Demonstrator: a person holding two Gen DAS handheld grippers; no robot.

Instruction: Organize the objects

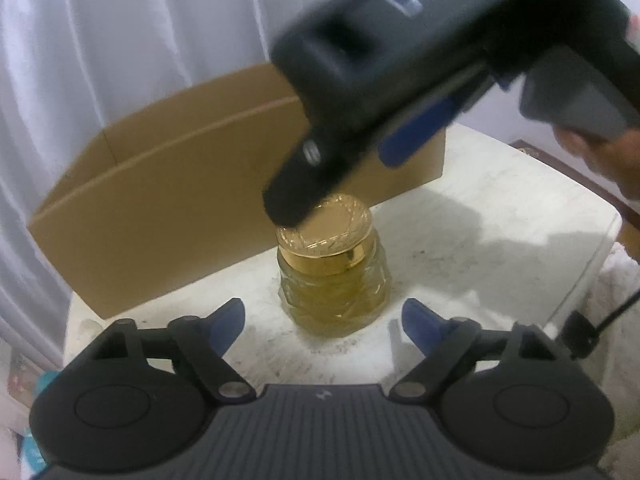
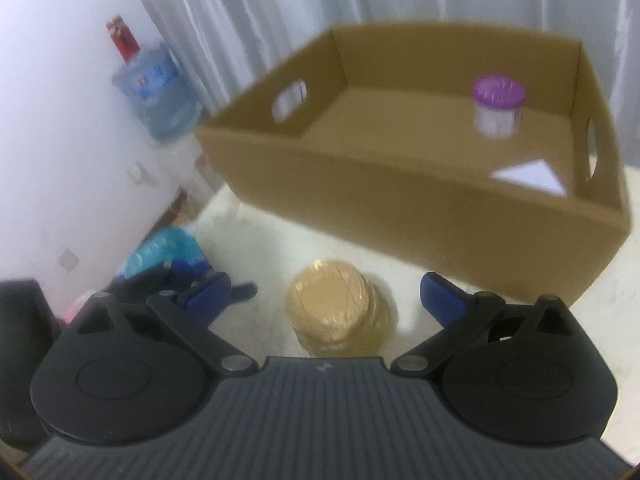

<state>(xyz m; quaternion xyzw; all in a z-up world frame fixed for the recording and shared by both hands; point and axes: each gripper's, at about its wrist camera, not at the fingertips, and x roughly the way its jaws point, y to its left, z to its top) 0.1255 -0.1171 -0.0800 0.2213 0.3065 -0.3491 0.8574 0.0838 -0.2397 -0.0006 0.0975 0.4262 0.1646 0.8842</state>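
Observation:
A faceted glass jar [image 1: 334, 280] of amber liquid with a gold lid stands on the pale table [image 1: 480, 216] in front of an open cardboard box [image 1: 160, 200]. My left gripper [image 1: 324, 320] is open, its blue fingertips low on either side of the jar's near face and clear of it. My right gripper [image 1: 336, 182] reaches in from the upper right, one black fingertip over the lid's far edge. In the right wrist view the jar [image 2: 332, 312] sits between the wide-open fingers of the right gripper [image 2: 324, 292], untouched. A small jar with a purple lid [image 2: 498, 106] stands inside the box [image 2: 400, 208].
A person's hand [image 1: 616, 156] holds the right gripper's handle. A white paper triangle [image 2: 532, 176] lies on the box floor. Left of the table are a large blue water bottle [image 2: 160, 92] and a teal packet [image 2: 168, 252]. White curtains hang behind.

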